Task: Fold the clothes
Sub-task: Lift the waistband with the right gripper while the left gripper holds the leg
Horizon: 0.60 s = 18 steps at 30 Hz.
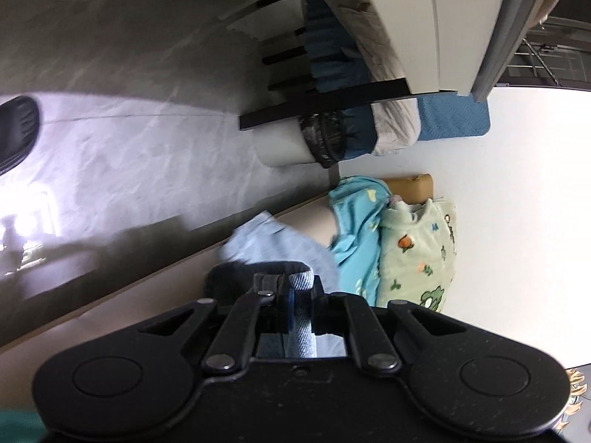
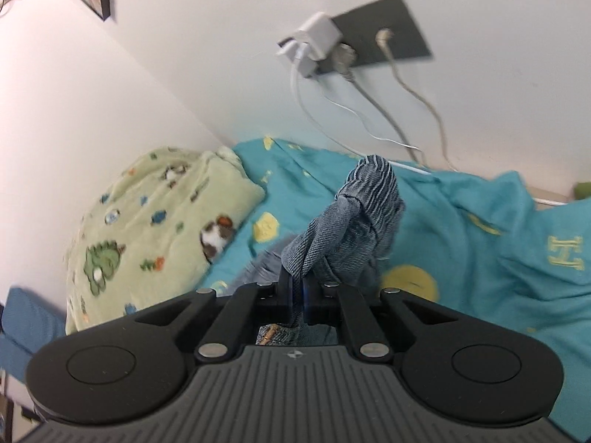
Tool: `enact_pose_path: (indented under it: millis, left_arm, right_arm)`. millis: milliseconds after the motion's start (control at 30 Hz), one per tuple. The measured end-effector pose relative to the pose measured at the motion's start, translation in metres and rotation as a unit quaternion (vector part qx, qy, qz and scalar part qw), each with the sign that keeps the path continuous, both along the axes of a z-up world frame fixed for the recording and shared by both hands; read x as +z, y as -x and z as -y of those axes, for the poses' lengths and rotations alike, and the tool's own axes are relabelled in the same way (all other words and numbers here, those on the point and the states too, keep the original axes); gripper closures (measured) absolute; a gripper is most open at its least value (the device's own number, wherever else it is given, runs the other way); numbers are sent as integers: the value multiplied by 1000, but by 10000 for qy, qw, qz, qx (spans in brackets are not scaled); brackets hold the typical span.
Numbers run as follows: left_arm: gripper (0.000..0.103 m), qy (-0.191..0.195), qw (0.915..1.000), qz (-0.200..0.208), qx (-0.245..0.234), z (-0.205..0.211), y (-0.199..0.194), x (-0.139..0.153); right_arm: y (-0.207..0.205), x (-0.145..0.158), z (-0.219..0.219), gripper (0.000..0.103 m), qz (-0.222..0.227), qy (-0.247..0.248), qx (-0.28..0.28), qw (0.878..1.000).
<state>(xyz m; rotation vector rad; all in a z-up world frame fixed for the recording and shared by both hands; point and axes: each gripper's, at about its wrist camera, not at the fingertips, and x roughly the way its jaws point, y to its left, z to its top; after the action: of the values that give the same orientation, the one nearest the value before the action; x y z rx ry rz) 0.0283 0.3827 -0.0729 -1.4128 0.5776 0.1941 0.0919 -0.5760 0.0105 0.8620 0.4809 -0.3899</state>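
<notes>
While both cameras are looking along their fingers, the left wrist view is showing grey floor filling its whole left side as open room. A pale mattress edge is running diagonally from lower left toward centre. At bottom centre the left gripper is clamping tight on a strip of light blue denim garment, which is bunching just above the fingers. Right of it a turquoise blanket and a green dinosaur blanket are lying against the white wall.

In the right wrist view, the green dinosaur blanket is sitting at left, touching the turquoise blanket spreading rightward. At centre the right gripper is pinching a twisted fold of the denim garment, which is rising above the fingers. Cables are hanging from a wall outlet at upper centre-right.
</notes>
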Motion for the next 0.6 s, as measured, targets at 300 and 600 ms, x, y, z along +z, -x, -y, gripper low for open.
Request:
enact_pose_path:
  millis: [300, 600]
  left_arm:
    - [97, -406, 9989, -189, -124, 1, -118, 5]
    - [96, -890, 9931, -644, -399, 1, -227, -39]
  right_arm:
    - [-106, 4, -25, 98, -42, 636, -370, 9973]
    - [-230, -48, -40, 98, -455, 1089, -153, 9929]
